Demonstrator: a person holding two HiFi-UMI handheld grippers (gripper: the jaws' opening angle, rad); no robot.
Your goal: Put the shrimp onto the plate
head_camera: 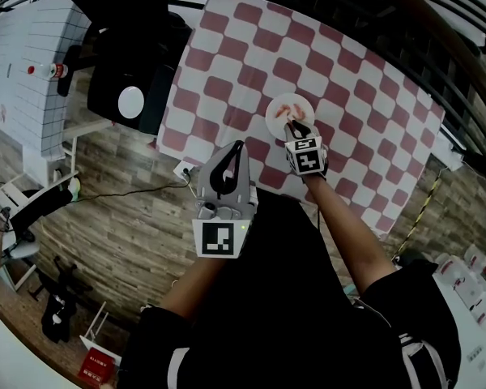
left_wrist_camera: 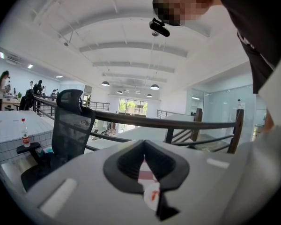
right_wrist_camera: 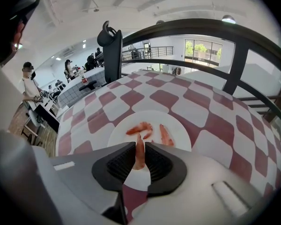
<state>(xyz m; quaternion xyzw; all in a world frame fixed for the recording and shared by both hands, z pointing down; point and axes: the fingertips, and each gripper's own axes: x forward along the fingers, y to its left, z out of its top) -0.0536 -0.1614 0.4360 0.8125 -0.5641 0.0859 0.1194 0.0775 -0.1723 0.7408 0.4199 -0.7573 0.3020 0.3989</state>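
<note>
A white plate [right_wrist_camera: 180, 131] lies on the red-and-white checked cloth [right_wrist_camera: 145, 97], with two orange shrimp [right_wrist_camera: 140, 128] on it. My right gripper [right_wrist_camera: 139, 154] hangs just over the plate's near edge and is shut on a third shrimp [right_wrist_camera: 139, 151], which stands upright between the pads. The head view shows the plate [head_camera: 279, 104] mid-table with the right gripper [head_camera: 296, 128] at its near rim. My left gripper [head_camera: 236, 151] is held back over the table's near-left edge, jaws together and nothing in them. In the left gripper view the gripper [left_wrist_camera: 143, 150] points towards the ceiling.
A black office chair [head_camera: 125, 87] stands at the table's left side. Dark railings [head_camera: 437, 47] run behind the table. Wood floor [head_camera: 105, 217] lies left of the person. A white power strip [head_camera: 184, 169] sits by the table's near-left corner.
</note>
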